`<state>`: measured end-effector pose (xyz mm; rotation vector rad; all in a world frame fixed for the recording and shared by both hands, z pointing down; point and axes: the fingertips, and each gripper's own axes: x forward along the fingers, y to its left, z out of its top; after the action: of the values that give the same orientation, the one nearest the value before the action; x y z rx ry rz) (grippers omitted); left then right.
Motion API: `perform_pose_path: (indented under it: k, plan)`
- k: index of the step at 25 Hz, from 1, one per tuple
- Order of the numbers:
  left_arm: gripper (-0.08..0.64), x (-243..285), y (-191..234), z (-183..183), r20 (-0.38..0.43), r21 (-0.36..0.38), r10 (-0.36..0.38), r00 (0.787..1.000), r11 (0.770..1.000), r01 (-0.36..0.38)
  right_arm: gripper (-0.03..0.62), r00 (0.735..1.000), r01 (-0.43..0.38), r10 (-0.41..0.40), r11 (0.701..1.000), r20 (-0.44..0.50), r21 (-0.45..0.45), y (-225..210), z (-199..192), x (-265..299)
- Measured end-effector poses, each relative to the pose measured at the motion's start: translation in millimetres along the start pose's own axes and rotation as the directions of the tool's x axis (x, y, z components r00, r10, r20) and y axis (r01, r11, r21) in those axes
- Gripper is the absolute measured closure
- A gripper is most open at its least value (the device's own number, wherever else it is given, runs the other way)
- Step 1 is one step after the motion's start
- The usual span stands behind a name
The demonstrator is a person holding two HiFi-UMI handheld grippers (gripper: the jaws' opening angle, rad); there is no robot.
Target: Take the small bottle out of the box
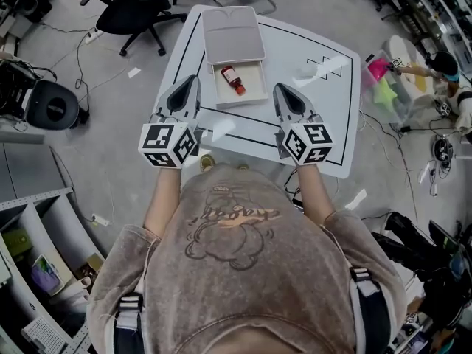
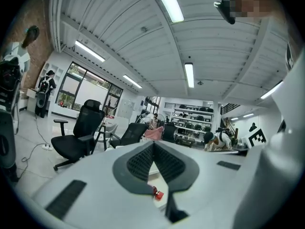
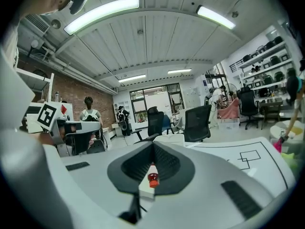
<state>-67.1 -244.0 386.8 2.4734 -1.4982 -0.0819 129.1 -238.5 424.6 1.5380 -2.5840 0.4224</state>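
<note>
A shallow white box (image 1: 249, 99) lies open on the white table (image 1: 324, 116), its lid (image 1: 232, 35) folded back on the far side. Inside it a small red-brown bottle (image 1: 233, 80) with a red cap lies on its side. My left gripper (image 1: 193, 81) hovers just left of the box and my right gripper (image 1: 279, 89) just right of it, both shut and empty. In the left gripper view the red cap (image 2: 157, 193) shows below the closed tips (image 2: 153, 144). The right gripper view has the bottle (image 3: 152, 178) straight ahead, below the meeting jaws (image 3: 152, 146).
Black lines mark the tabletop (image 1: 243, 135). A black office chair (image 1: 136, 9) stands beyond the table's far left corner. Clear bins with bright pink and green items (image 1: 387, 83) sit on the floor to the right. Cables lie about; shelving (image 1: 37, 271) stands at lower left.
</note>
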Motion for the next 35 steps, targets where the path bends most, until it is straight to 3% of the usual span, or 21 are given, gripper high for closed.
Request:
perform_pose_path:
  k: [14, 28, 35]
  plan:
    - [0.558, 21, 8, -4, -0.008, -0.015, -0.031, 0.999, 0.999, 0.031, 0.590, 0.999, 0.042, -0.042, 0.999, 0.012, 0.008, -9, 4, 12]
    - [0.558, 17, 14, -4, -0.001, -0.032, -0.011, 1.000, 0.999, 0.011, 0.386, 1.000, -0.028, 0.028, 1.000, -0.007, 0.010, 3, 9, 28]
    - [0.558, 13, 16, -8, -0.011, -0.038, 0.000, 1.000, 0.999, 0.000, 0.223, 0.998, -0.046, 0.046, 0.999, -0.050, 0.000, 6, 0, 41]
